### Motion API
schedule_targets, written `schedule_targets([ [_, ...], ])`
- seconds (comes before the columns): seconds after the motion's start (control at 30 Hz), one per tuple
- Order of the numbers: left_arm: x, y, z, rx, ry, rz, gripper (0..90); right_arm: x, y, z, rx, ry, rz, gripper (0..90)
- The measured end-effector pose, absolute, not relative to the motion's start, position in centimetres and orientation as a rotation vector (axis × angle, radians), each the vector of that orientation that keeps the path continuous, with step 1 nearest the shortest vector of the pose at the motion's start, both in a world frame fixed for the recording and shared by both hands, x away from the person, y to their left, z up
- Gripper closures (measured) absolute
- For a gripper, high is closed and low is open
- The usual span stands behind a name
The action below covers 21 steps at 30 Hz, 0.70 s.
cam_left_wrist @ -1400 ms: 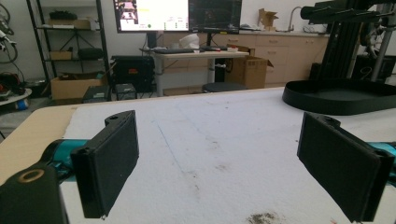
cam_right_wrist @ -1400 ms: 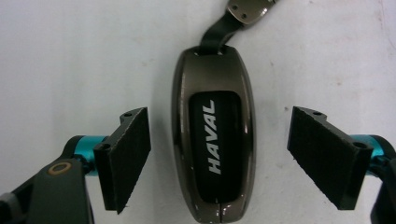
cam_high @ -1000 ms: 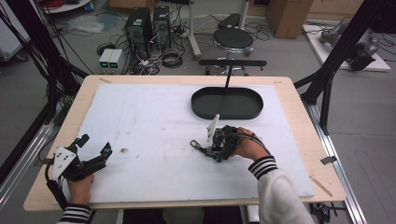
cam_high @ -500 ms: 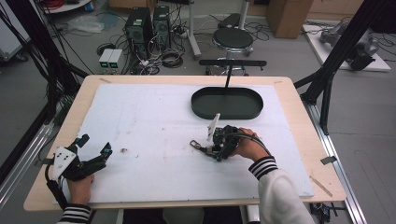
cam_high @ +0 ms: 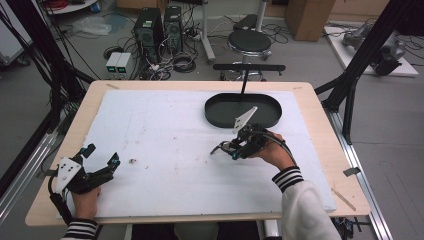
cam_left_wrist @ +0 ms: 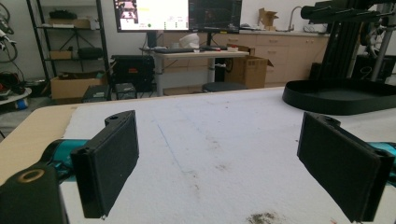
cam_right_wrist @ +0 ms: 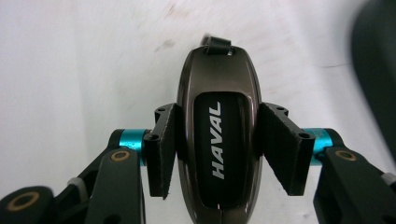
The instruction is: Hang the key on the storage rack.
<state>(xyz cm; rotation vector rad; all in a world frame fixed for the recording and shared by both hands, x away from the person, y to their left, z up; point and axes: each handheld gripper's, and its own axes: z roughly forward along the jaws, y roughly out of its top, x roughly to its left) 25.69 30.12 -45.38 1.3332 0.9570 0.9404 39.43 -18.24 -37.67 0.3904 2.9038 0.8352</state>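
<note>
Clearly, the right gripper point(cam_right_wrist: 217, 154) is clamped on a dark, glossy car key fob point(cam_right_wrist: 218, 135), its two pads pressing the fob's long sides; the word HAVAL runs along the black panel on its face, and a small loop sits at the far end. Seen from the high view, this right gripper point(cam_high: 226, 149) is held just above the white mat point(cam_high: 165, 135) that covers the surface, a little right of the middle, and the fob there is too small and dark to make out well; it seems to hang clear of the mat rather than rest on it. Just beyond the hand lies an oval black tray point(cam_high: 220, 112), near the far edge of the mat.

Well apart, at the near left corner, the left gripper point(cam_high: 102, 159) rests low over the mat with its jaws spread wide and nothing between them; in its own view the left gripper point(cam_left_wrist: 217, 163) frames bare mat with a few dark specks, and the black tray point(cam_left_wrist: 341, 95) shows at the far right.
</note>
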Motion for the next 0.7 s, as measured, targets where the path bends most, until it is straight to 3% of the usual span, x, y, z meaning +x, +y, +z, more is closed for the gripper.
schedule_targets([
  [0.7, 25.7, 30.1, -45.4, 1.327, 0.957, 0.94, 13.1, 40.0, -22.5, -34.7, 0.724, 2.581, 1.2, 48.1],
])
